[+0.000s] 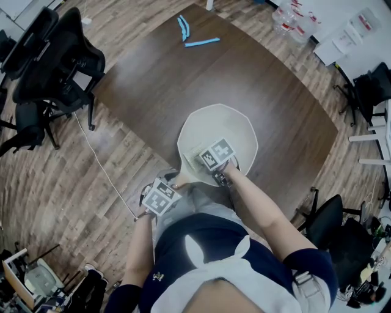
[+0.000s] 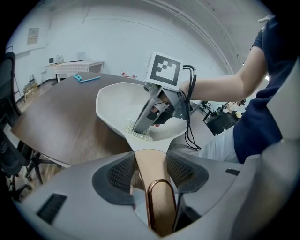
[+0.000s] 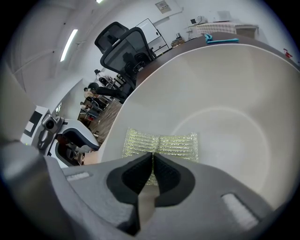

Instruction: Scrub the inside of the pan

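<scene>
A cream pan (image 1: 229, 128) sits on the dark brown table (image 1: 153, 79), close to its near edge. Its tan wooden handle (image 2: 152, 183), with a copper hanging loop, runs back between the jaws of my left gripper (image 2: 151, 161), which is shut on it. My right gripper (image 3: 153, 166) reaches down into the pan and is shut on a pale yellow-green scrub pad (image 3: 161, 144). The pad lies flat against the pan's inner wall (image 3: 225, 108), on the handle side. In the left gripper view, the right gripper (image 2: 140, 125) presses the pad (image 2: 137, 131) onto the near slope of the pan.
Blue strips (image 1: 194, 33) lie at the table's far end. Black office chairs (image 1: 55, 61) stand to the left and another (image 1: 327, 223) to the right. Plastic bottles (image 1: 292, 18) stand beyond the far corner. A cable (image 1: 101, 165) trails over the wooden floor.
</scene>
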{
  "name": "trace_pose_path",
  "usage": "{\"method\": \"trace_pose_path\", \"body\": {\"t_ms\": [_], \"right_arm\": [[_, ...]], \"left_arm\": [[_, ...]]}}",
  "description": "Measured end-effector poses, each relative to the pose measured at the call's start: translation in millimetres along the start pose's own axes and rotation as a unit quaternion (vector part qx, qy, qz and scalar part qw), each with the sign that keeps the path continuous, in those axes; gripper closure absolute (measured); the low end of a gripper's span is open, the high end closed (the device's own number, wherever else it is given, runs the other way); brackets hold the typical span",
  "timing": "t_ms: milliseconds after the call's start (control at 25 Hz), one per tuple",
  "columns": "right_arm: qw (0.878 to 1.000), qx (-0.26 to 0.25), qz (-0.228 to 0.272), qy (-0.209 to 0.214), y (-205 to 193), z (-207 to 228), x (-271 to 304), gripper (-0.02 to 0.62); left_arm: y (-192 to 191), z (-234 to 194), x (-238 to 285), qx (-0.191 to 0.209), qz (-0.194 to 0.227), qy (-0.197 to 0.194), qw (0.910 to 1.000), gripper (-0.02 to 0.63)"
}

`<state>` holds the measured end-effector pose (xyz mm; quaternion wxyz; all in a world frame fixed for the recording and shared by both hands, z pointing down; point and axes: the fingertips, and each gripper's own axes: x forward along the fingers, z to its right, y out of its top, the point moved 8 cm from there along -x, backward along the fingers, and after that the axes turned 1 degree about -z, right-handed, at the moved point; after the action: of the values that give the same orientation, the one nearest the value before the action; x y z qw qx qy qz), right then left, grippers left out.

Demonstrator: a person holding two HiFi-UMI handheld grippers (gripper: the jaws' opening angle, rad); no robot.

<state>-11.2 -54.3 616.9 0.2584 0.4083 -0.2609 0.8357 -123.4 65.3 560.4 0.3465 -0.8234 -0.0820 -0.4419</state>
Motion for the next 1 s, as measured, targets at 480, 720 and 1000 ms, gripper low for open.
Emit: {"method": "trace_pose_path", "body": {"t_ms": [480, 720, 1000], "right_arm": [[0.999, 0.018, 0.037, -0.001, 16, 7, 4, 0.586], [0.997, 0.021, 0.072, 0.004, 20, 10, 2, 0.586], [0.993, -0.005, 0.116, -0.022, 32, 11, 3, 0.586]], "left_arm": [[3, -3, 1, 0.002, -0.012, -0.006, 0.9999, 0.396], [6, -3, 2, 0.009, -0.02, -0.006, 0.9998, 0.394], [7, -3, 2, 0.016, -0.028, -0.003, 0.9995, 0.394]]}}
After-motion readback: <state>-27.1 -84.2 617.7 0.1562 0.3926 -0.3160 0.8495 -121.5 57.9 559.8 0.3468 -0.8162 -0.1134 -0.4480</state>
